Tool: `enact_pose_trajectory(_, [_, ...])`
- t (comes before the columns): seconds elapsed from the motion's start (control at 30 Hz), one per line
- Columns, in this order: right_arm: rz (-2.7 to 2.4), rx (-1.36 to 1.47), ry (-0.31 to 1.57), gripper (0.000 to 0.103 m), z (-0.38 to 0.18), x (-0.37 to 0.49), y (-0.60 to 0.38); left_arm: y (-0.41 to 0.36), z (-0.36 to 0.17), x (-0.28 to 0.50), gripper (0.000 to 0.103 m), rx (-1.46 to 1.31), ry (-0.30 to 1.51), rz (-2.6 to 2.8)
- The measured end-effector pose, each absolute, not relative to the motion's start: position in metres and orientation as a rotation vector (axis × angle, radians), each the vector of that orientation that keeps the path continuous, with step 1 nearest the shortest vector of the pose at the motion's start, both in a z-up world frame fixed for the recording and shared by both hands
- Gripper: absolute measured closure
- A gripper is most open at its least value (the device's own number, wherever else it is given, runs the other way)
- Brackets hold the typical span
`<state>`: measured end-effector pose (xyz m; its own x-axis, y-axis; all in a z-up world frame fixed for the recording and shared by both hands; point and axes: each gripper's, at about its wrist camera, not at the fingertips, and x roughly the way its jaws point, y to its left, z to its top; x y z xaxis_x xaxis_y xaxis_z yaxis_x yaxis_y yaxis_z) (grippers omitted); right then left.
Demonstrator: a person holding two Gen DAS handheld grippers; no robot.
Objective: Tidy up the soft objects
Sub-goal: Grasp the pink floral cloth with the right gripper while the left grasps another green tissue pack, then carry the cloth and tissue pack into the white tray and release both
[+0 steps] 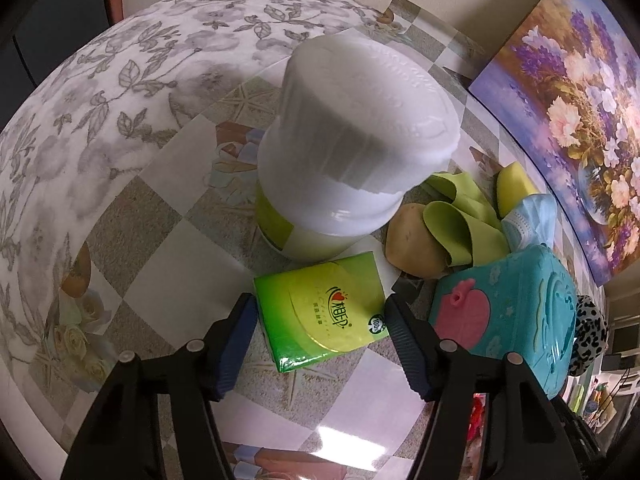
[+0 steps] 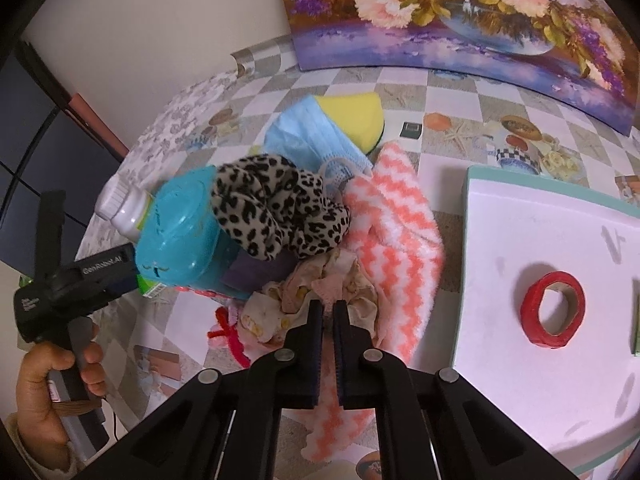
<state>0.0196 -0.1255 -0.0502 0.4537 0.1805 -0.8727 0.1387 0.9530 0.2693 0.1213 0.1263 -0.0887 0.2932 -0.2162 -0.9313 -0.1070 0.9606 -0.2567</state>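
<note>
In the left wrist view my left gripper [image 1: 320, 312] is open, its jaws on either side of a green tissue pack [image 1: 320, 312] lying on the table. In the right wrist view my right gripper [image 2: 328, 308] is shut on a beige patterned cloth [image 2: 320, 292] at the near edge of a pile. The pile holds a leopard-print scrunchie [image 2: 276, 208], a pink-and-white zigzag towel [image 2: 396, 240], a blue face mask [image 2: 308, 136] and a yellow sponge [image 2: 356, 120]. The left gripper's body [image 2: 80, 280] shows at the left, held by a hand.
A white-capped bottle [image 1: 340, 152] stands just behind the tissue pack. A potato [image 1: 412, 240], green cloth strips [image 1: 460, 216] and a teal wipes pack [image 1: 508, 312] lie to its right. A white tray [image 2: 520, 240] with red tape [image 2: 554, 308] sits at right. A flower painting [image 2: 460, 12] leans on the wall.
</note>
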Motion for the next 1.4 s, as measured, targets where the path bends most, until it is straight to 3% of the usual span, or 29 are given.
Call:
enact_pose_trajectory(0.57, [0.024,0.345,1.088,0.098,-0.041,0.007,-0.13,0.143,-0.086,0.104,0.039,-0.311,1.285,-0.057])
enact_pose_trajectory(0.83, [0.025,0.347,1.088,0.098,-0.04,0.005,-0.131,0.142,-0.087,0.115,0.03,-0.348,1.3,-0.037])
enact_pose_trajectory(1.07, [0.023,0.352,1.088,0.098,-0.04,0.006,-0.132,0.122,-0.088,0.127,0.03,-0.241,1.295,0.002])
enact_pose_trajectory(1.4, [0.032,0.37,1.038,0.098,-0.023,0.0,-0.137,0.14,-0.061,0.103,0.034,-0.329,1.258,-0.03])
